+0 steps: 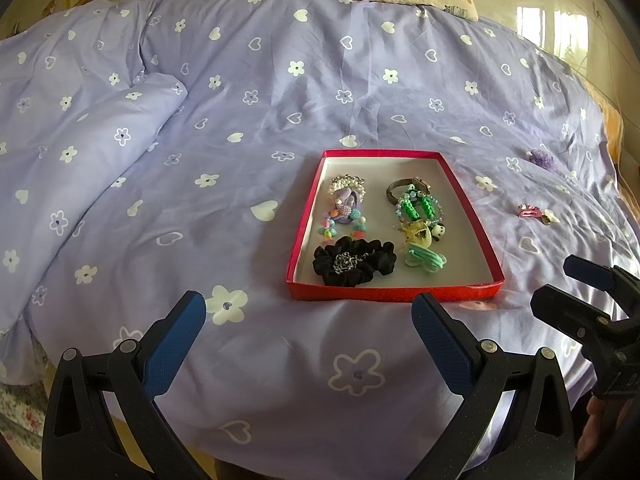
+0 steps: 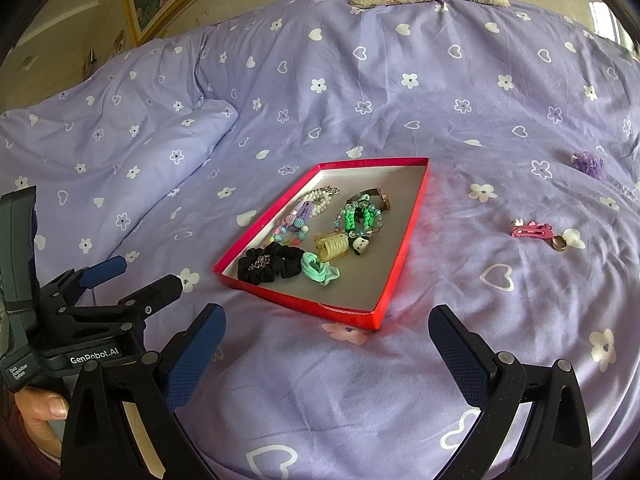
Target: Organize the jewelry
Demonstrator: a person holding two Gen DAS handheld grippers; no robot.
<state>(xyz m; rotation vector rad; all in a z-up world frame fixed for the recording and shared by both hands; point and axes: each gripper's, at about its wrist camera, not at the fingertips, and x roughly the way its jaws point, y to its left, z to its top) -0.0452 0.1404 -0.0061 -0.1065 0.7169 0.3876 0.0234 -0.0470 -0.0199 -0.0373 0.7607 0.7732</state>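
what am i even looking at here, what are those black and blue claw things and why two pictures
They are two hand-held grippers, one in each of a person's hands, each with a camera looking along its two fingers. One picture comes from the left gripper, the other from the right gripper. Both are open and hold nothing. Each camera also catches the other gripper at its edge.

They hover over a bed with a purple quilt. On it lies a red box holding a black scrunchie, a green hair tie, beads and bracelets. Outside the box, to the right, lie a pink hair clip, a ring and a purple flower piece.
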